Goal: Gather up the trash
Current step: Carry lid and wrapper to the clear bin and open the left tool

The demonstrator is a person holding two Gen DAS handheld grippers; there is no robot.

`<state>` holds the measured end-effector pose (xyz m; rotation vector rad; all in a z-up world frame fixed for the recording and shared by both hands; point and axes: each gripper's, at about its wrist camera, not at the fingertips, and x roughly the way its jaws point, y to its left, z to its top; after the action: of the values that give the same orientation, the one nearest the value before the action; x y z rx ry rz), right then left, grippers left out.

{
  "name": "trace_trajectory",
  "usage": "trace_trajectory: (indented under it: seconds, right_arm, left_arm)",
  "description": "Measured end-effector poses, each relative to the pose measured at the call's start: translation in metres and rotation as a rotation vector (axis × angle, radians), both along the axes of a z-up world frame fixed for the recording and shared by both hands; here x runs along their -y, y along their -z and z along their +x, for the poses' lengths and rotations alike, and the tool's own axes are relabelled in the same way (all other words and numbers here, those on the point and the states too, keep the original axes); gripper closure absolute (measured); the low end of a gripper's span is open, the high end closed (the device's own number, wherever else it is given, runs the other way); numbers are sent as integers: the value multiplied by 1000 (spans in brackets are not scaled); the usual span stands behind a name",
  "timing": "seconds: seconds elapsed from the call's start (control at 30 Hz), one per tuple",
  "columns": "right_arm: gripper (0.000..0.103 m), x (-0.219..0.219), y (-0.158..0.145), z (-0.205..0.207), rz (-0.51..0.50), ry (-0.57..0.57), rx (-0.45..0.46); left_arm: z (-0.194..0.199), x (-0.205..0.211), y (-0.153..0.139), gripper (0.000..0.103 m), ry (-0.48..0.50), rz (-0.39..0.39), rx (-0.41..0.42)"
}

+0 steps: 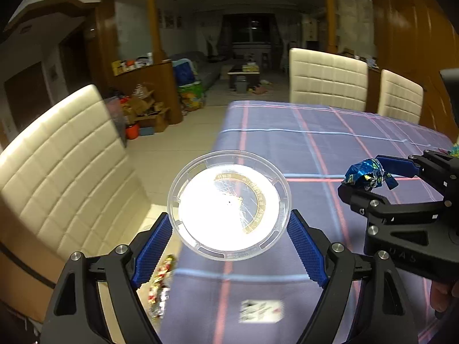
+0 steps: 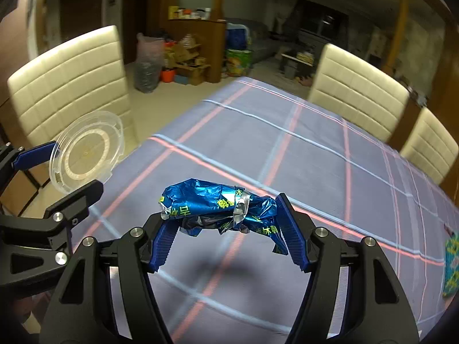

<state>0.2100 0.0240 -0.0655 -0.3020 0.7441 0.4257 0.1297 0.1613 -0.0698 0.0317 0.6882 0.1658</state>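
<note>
My left gripper [image 1: 229, 226] is shut on a clear round plastic lid [image 1: 229, 204], its blue pads pressing the rim on both sides; the lid hangs above the table's left edge. The same lid [image 2: 86, 156] shows at the left of the right wrist view, held by the left gripper [image 2: 68, 169]. My right gripper [image 2: 223, 226] is shut on a crumpled blue foil wrapper [image 2: 218, 209] with yellow-green print, lifted above the cloth. That wrapper [image 1: 365, 173] and the right gripper [image 1: 373, 176] appear at the right of the left wrist view.
A purple plaid tablecloth [image 1: 315, 143] covers the table. A white card [image 1: 261, 311] lies on it near me, and a colourful wrapper [image 1: 160, 283] lies by the left edge. Cream chairs stand at the left [image 1: 63, 166] and far side [image 1: 327, 77]. A patterned packet [image 2: 451, 263] lies at right.
</note>
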Motion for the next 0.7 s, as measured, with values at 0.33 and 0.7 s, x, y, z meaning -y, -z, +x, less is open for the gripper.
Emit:
trace_trajectory:
  seconds: [0.33, 0.7]
  right_arm:
    - [37, -80, -7, -30, -39, -141, 28]
    - [37, -136, -12, -34, -53, -216, 45]
  left_arm:
    - [-38, -69, 1, 23, -136, 11, 23]
    - [-47, -124, 15, 23, -234, -44, 4]
